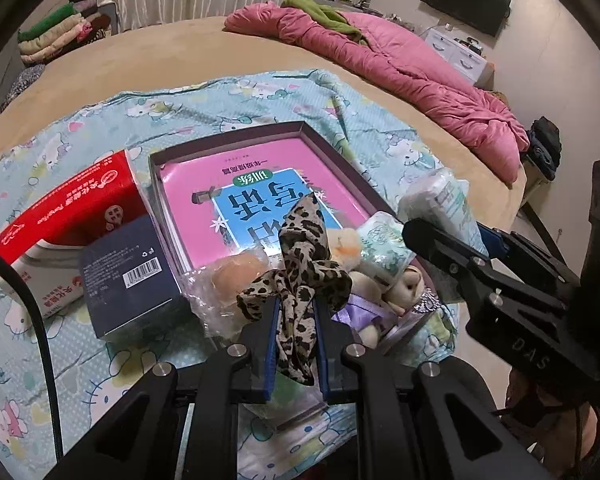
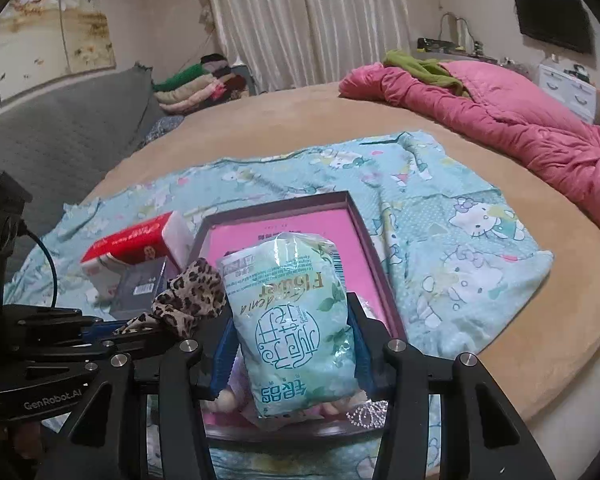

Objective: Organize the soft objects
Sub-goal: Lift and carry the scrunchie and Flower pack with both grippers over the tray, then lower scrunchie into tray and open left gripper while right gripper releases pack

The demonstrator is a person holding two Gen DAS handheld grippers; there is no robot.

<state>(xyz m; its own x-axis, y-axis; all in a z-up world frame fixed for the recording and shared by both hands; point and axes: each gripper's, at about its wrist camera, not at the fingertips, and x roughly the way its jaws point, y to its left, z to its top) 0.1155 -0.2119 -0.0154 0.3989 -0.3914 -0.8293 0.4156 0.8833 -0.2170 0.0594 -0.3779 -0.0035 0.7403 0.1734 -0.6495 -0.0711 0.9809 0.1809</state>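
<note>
My left gripper (image 1: 296, 312) is shut on a leopard-print fabric bow (image 1: 300, 276), held over the near end of a shallow purple box (image 1: 228, 136). A pink book (image 1: 260, 184) lies flat in that box. At the box's near end sit small plush toys (image 1: 384, 284), a round item in clear plastic (image 1: 232, 276) and a small tissue pack (image 1: 384, 244). My right gripper (image 2: 290, 344) is shut on a pale green tissue pack (image 2: 292, 320), upright above the box (image 2: 376, 248). The bow (image 2: 188, 300) and the left gripper (image 2: 100, 340) show at its left.
A red and white tissue pack (image 1: 68, 216) and a dark blue carton (image 1: 128, 276) lie left of the box on a cartoon-print sheet (image 1: 220, 100). A pink quilt (image 1: 400, 72) lies across the far right of the bed. Folded clothes (image 1: 60, 32) are stacked at the far left.
</note>
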